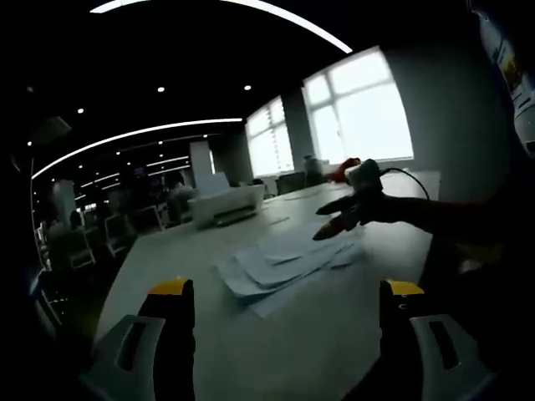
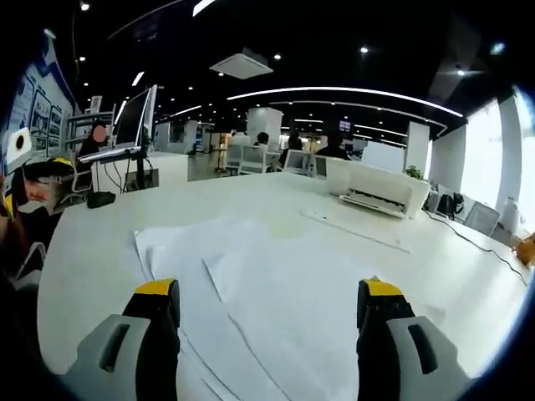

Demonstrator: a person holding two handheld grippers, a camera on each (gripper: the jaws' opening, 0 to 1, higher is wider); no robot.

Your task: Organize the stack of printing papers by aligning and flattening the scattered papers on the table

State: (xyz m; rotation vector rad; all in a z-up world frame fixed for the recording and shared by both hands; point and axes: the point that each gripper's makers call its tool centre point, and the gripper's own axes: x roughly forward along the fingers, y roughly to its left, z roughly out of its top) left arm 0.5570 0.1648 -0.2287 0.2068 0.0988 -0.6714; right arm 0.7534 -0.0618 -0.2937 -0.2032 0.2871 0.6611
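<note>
We see papers [image 2: 276,292] fanned on surface [image 2: 109,225] directly under right gripper [image 2: 272,313], jaws apart, empty. Left gripper [image 1: 288,313], jaws apart, farther; papers [image 1: 284,267] lie ahead.

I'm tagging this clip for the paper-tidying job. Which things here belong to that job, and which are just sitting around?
Belongs to the job:
- scattered papers
- table they lie on
- left tongs, open
- right tongs, open, over the papers

Just lying about:
- white printer
- monitor
- cable
- chairs
</note>
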